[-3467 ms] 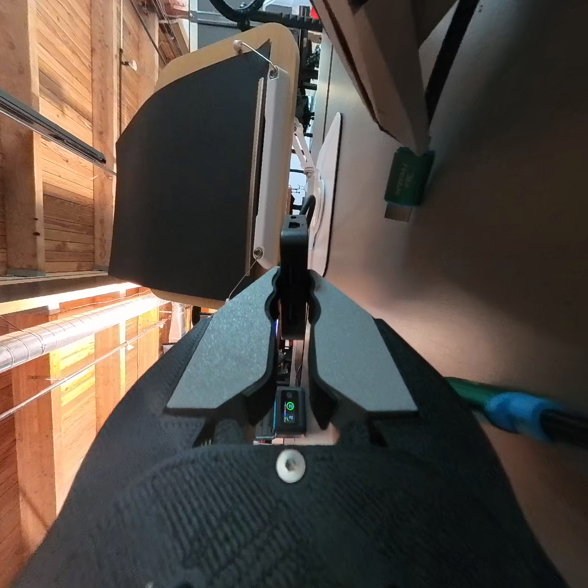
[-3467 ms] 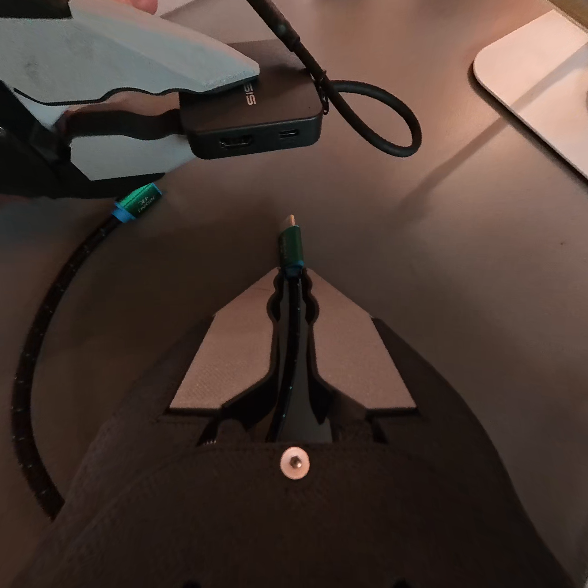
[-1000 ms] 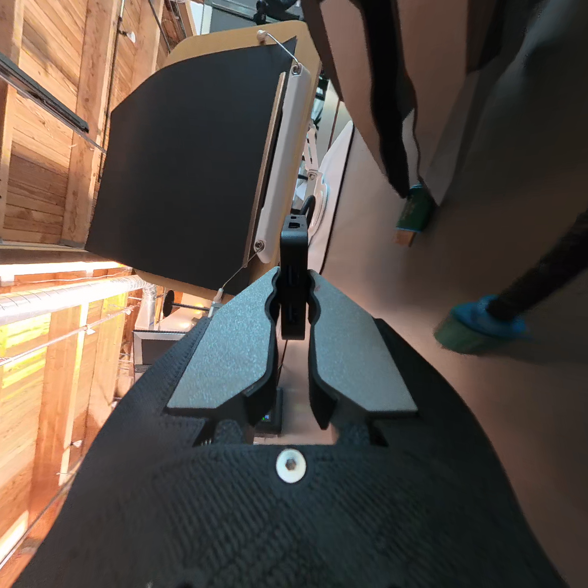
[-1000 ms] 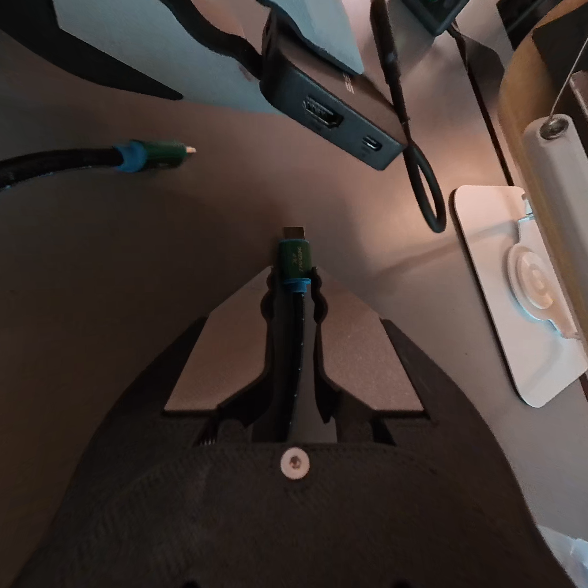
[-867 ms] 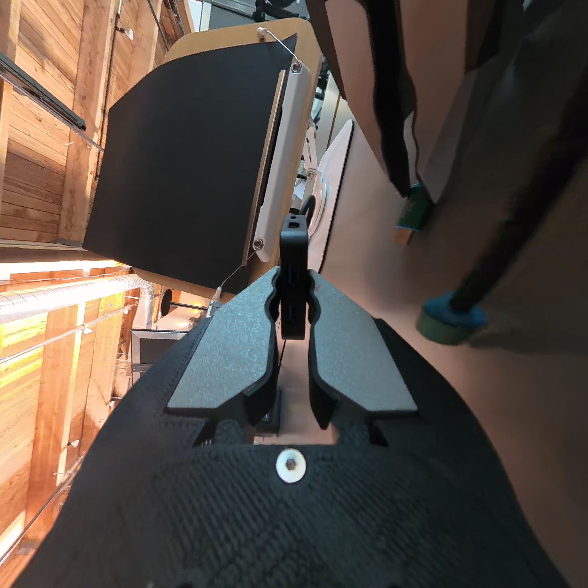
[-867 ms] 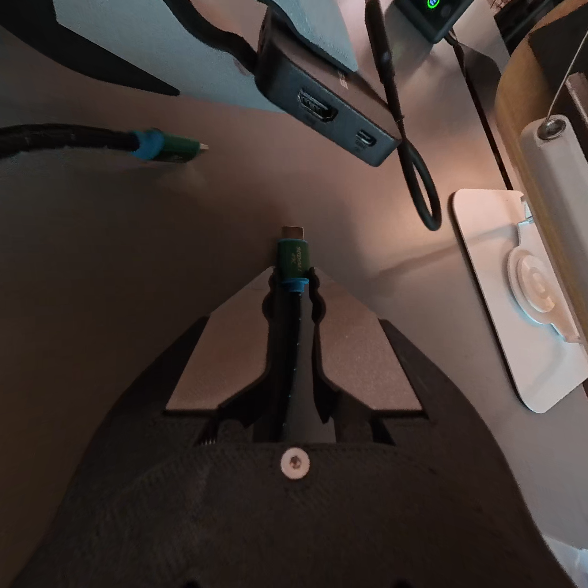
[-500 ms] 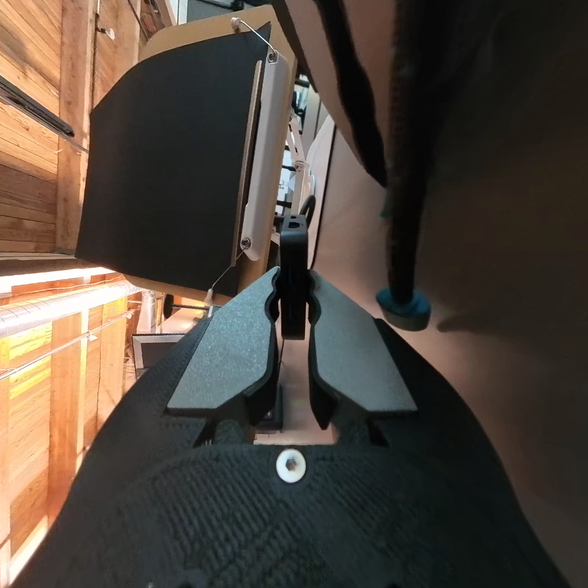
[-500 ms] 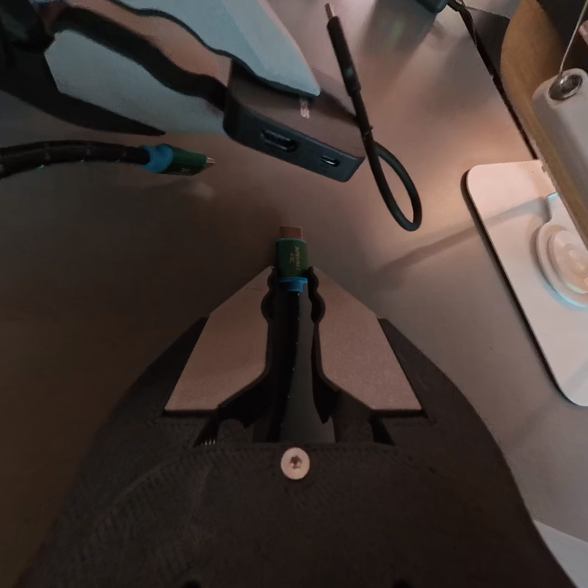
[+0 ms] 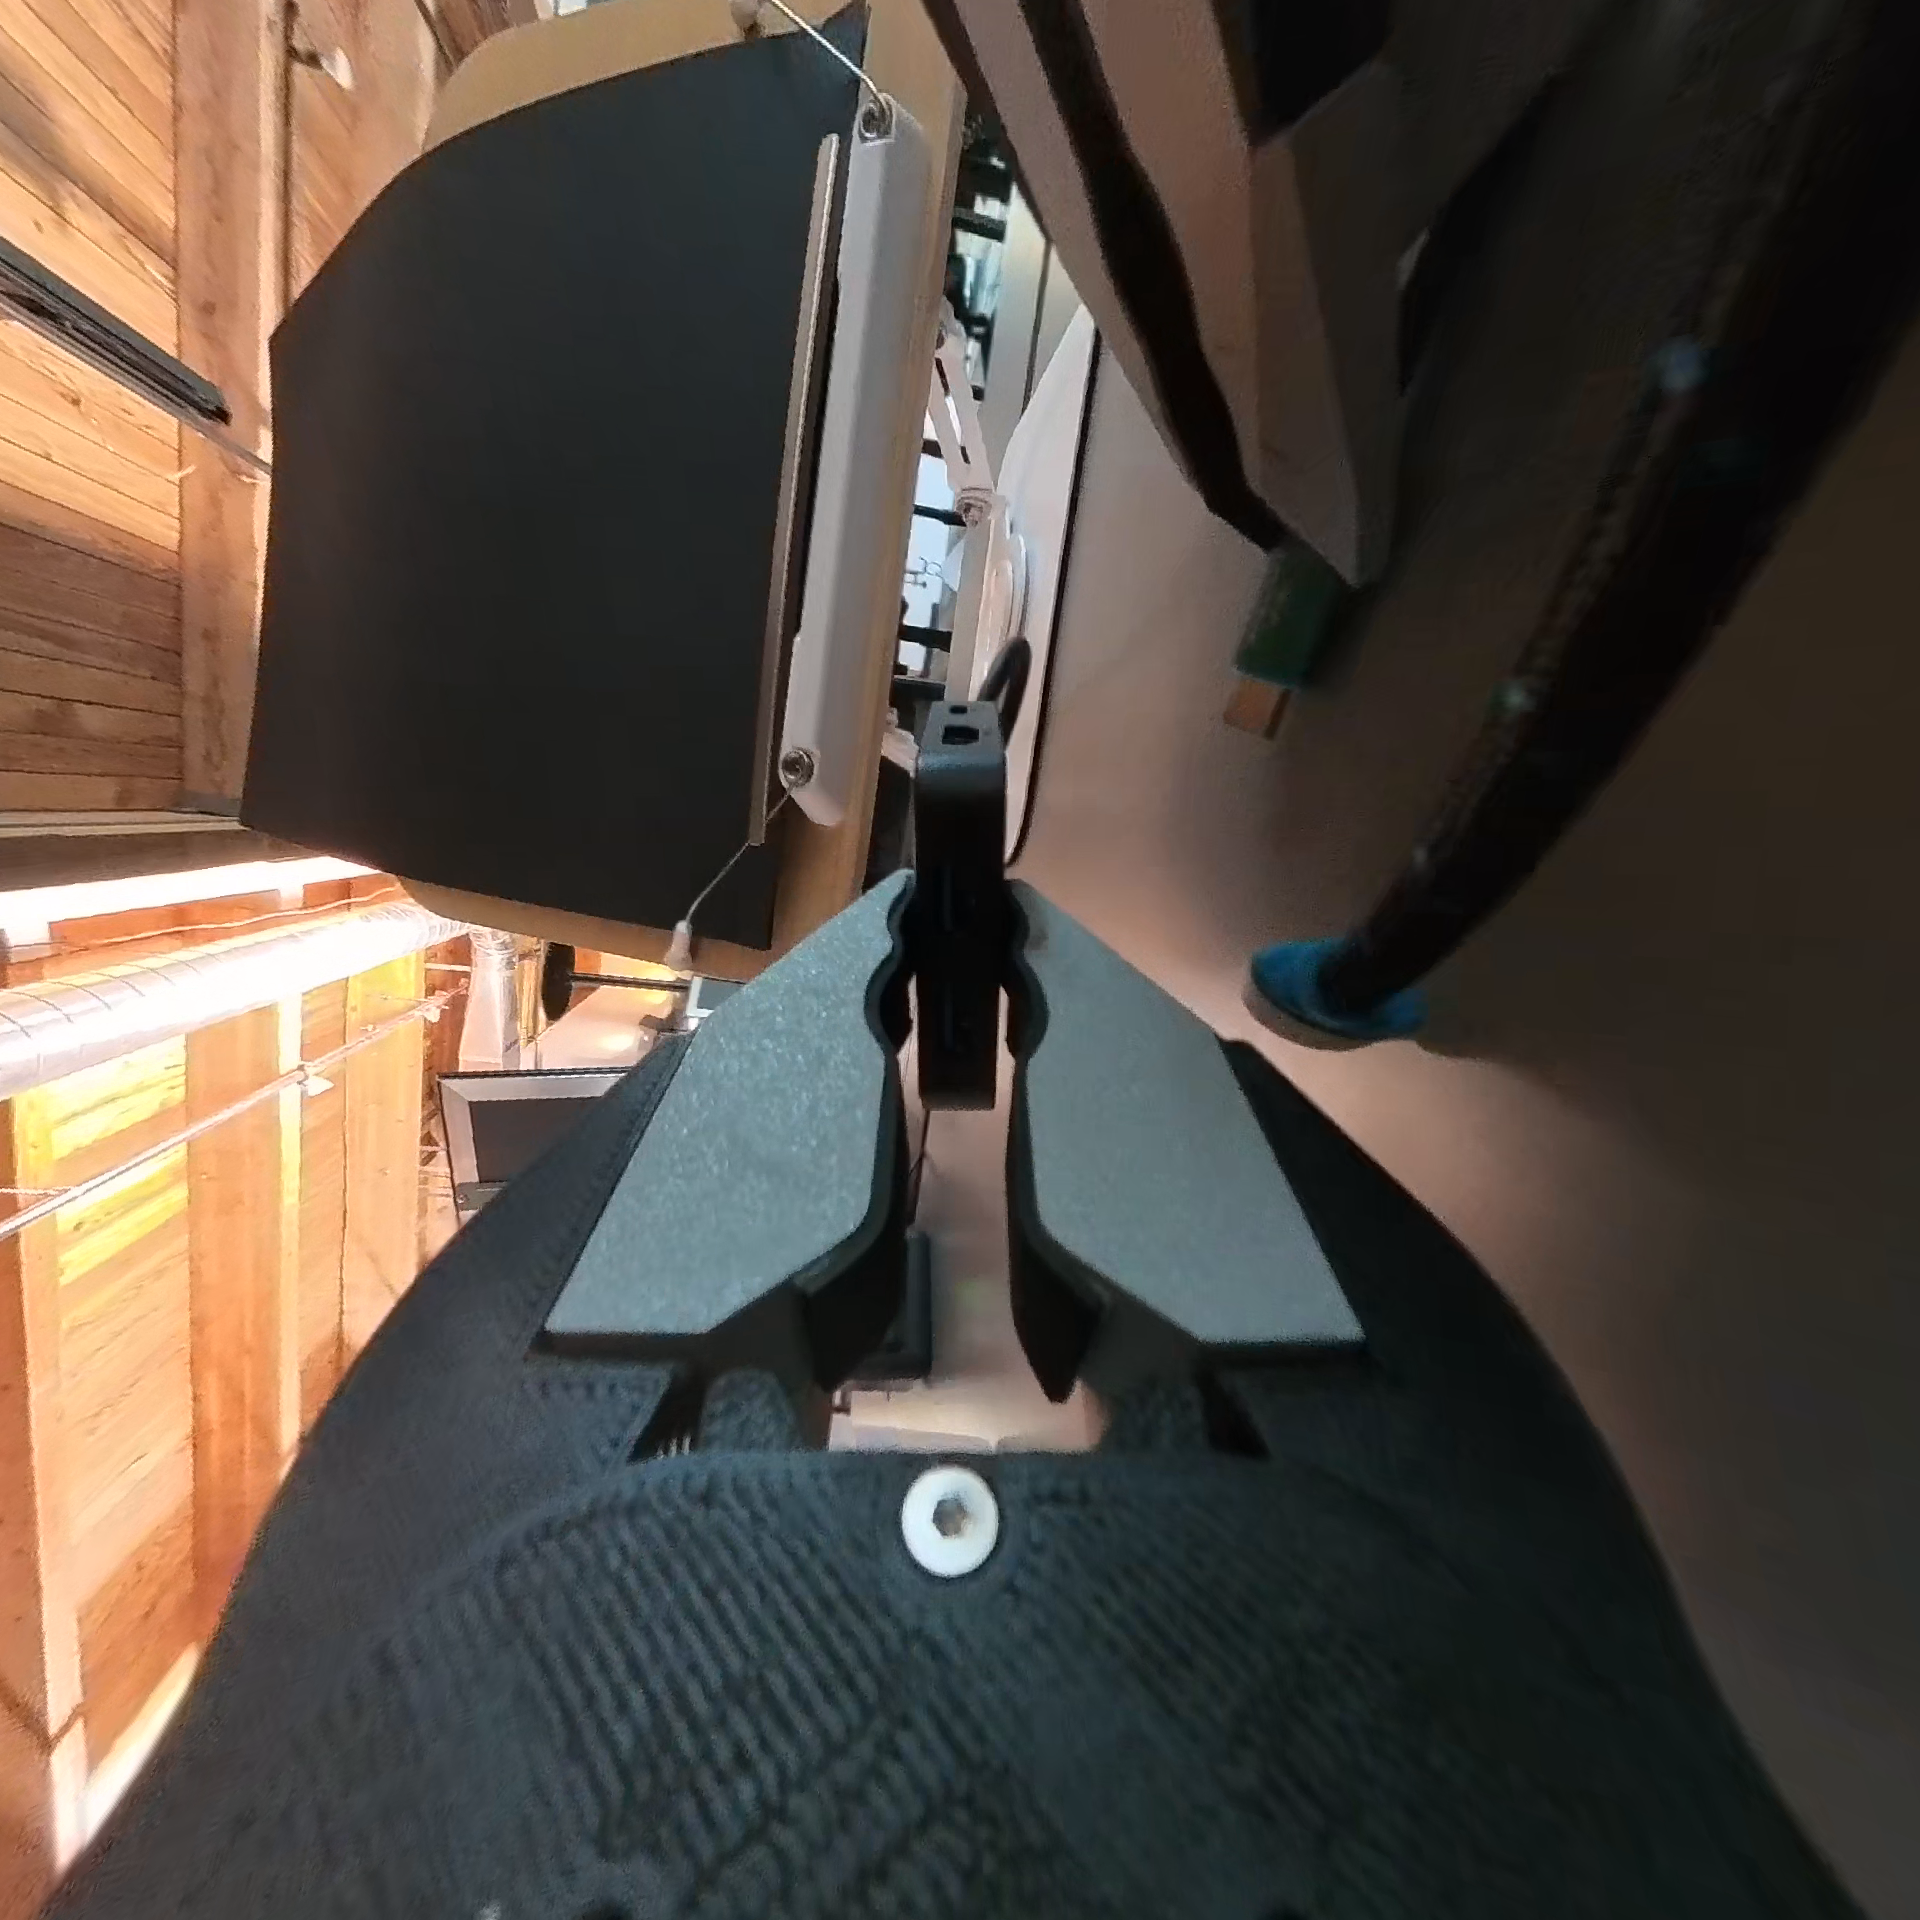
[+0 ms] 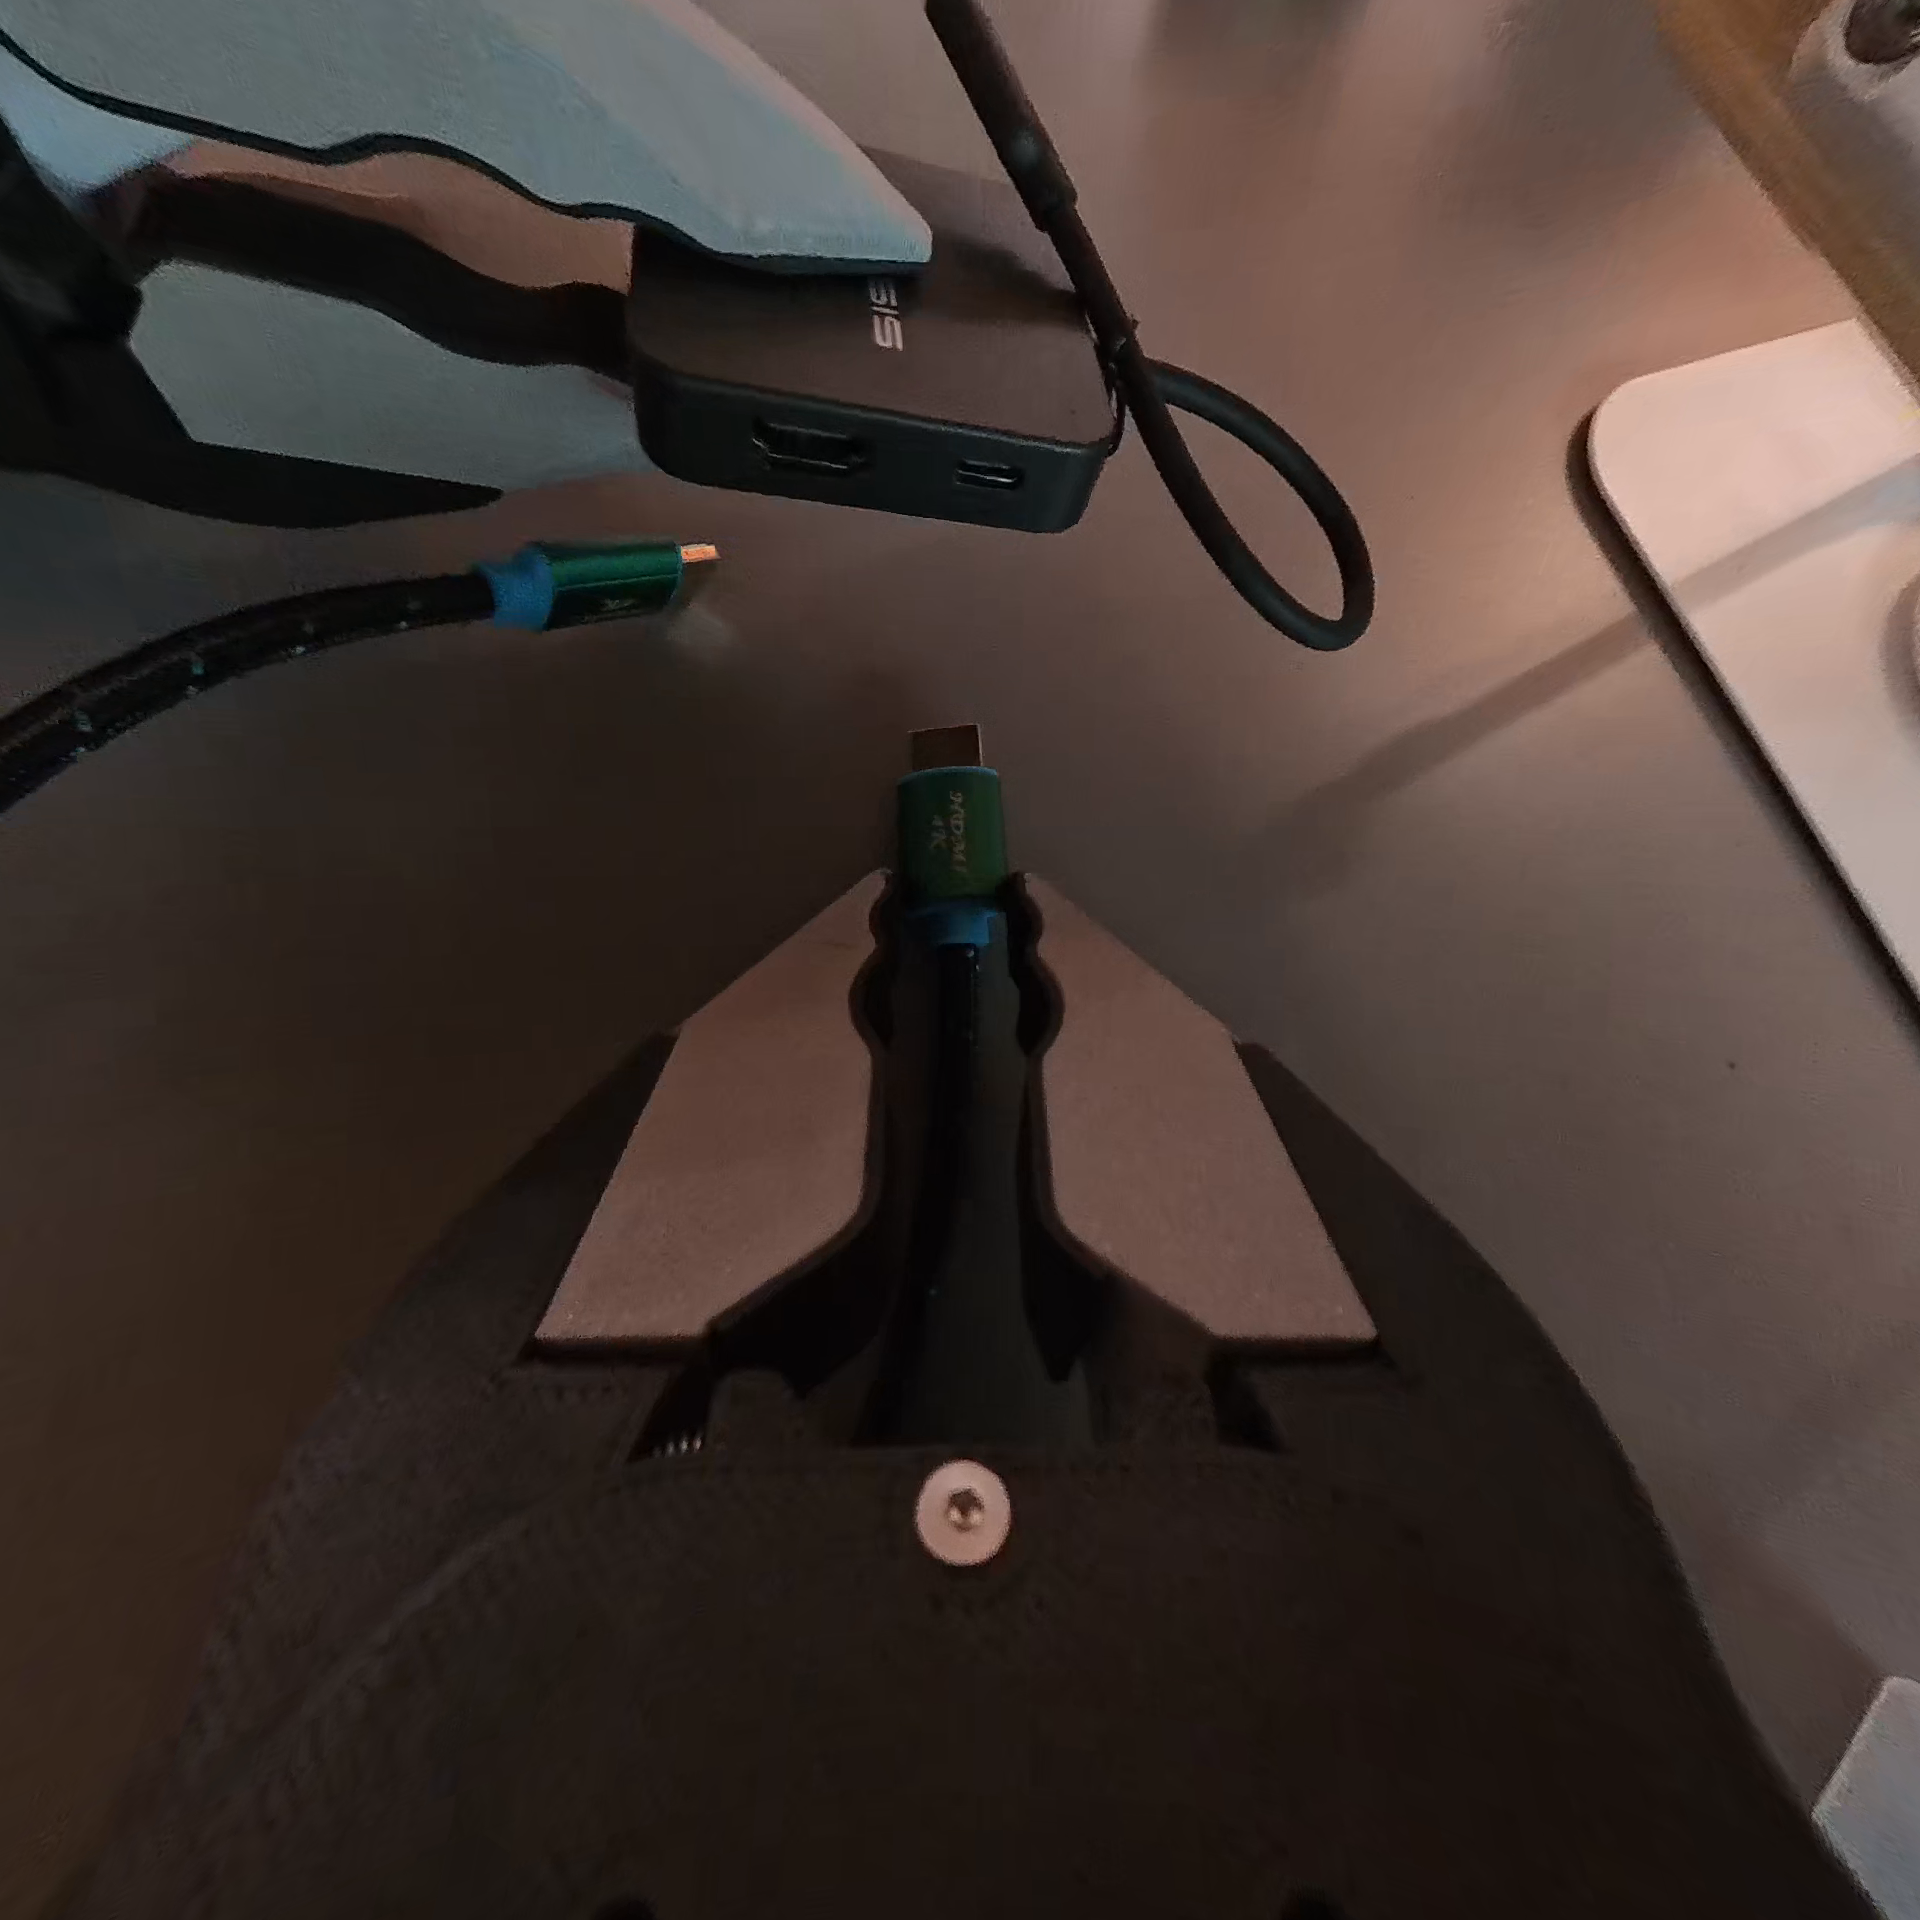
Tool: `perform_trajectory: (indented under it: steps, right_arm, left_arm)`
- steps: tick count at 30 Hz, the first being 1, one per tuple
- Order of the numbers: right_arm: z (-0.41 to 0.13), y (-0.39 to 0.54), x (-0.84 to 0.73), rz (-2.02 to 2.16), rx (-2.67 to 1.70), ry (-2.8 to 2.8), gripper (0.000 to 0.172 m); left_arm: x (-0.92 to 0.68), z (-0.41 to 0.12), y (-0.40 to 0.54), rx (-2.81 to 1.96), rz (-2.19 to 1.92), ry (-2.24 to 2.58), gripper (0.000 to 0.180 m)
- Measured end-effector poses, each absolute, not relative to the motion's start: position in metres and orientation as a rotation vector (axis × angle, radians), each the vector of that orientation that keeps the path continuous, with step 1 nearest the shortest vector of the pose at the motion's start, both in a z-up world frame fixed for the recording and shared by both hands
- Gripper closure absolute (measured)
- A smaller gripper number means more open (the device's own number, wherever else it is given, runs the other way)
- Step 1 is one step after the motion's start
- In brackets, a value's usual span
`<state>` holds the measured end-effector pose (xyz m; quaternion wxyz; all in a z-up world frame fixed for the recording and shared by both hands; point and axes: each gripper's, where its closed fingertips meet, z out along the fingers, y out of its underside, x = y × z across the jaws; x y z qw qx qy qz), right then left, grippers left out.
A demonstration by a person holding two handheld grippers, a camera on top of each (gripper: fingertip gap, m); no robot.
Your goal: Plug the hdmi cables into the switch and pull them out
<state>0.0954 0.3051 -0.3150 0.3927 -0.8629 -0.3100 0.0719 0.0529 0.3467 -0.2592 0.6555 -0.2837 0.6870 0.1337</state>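
The left gripper (image 9: pixel 958 914) is clamped on the black switch (image 10: pixel 868 410), both pads pressing its flat faces; in the right wrist view the switch is held edge-on above the grey bench (image 10: pixel 1351 935), its side with two ports turned toward the right gripper (image 10: pixel 951 894). A thin black lead (image 10: pixel 1236 499) leaves the switch's far corner and curls into a loop over the bench. The right gripper is closed on the first hdmi cable (image 10: pixel 948 831) — its fingertips grip the green plug at the blue collar, the metal tip projecting forward, pointed roughly at the switch but well apart from it, while the braided cord runs back between the fingers. A second hdmi cable (image 10: pixel 582 587), with the same green plug and blue collar, lies loose on the bench toward its left side, just below the switch and not touching it; its cord sweeps off the left edge of the view. A white pad (image 10: pixel 1766 582) sits at the bench's right side. In the left wrist view, which is rolled sideways and partly blurred, a black panel (image 9: pixel 540 499) on a pale frame stands beyond the switch — possibly a screen's back — before a timber wall (image 9: pixel 104 312).
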Motion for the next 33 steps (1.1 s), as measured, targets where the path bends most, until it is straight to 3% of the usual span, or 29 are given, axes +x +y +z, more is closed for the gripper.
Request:
perform_trajectory:
  steps: [16, 33]
  right_arm:
    - [-0.293, 0.287, 0.083, 0.730, -2.212, -0.501, 0.155]
    - [-0.276, 0.273, 0.065, 0.759, -2.171, -0.563, 0.155]
  left_arm:
    - [0.050, -0.259, 0.345, -0.508, 0.431, 1.565, 0.169]
    - [0.051, -0.250, 0.324, -0.287, 0.516, 1.539, 0.169]
